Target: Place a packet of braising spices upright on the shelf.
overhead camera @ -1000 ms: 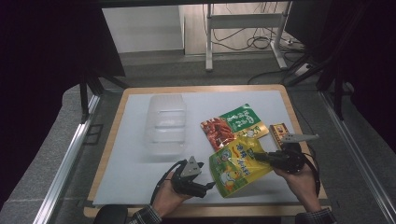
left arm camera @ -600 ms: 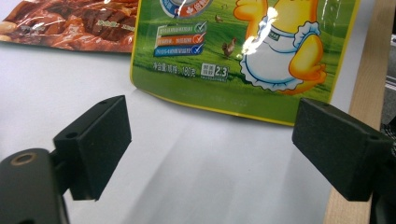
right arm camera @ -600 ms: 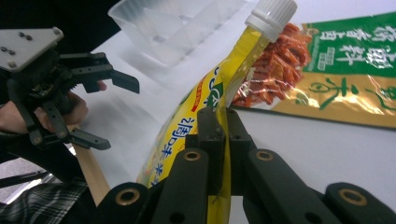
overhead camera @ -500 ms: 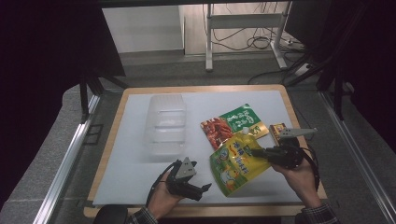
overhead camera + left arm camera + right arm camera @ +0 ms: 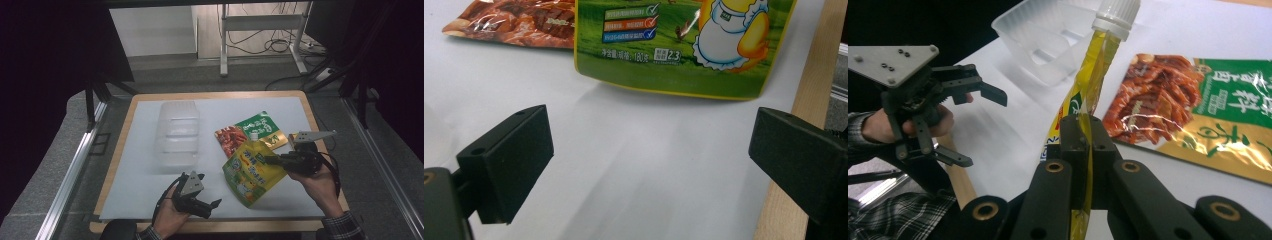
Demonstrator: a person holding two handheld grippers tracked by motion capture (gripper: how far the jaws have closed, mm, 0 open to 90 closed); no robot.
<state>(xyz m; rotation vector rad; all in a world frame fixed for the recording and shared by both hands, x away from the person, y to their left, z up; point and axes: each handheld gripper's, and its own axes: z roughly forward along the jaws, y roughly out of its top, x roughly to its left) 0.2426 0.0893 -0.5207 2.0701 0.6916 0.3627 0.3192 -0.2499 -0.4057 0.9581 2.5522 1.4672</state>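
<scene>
From above, the right gripper (image 5: 272, 160) clamped the yellow pouch (image 5: 252, 172) over the mat (image 5: 140, 165). The left gripper (image 5: 649, 150) gaped empty below it. The thin edge (image 5: 1087, 100) looked pinched narrowly; it might slip.

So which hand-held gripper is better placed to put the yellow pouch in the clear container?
Right. The right hand-held gripper is already shut on the yellow pouch, beside the clear container; the left hand-held gripper is open and holds nothing.
</scene>
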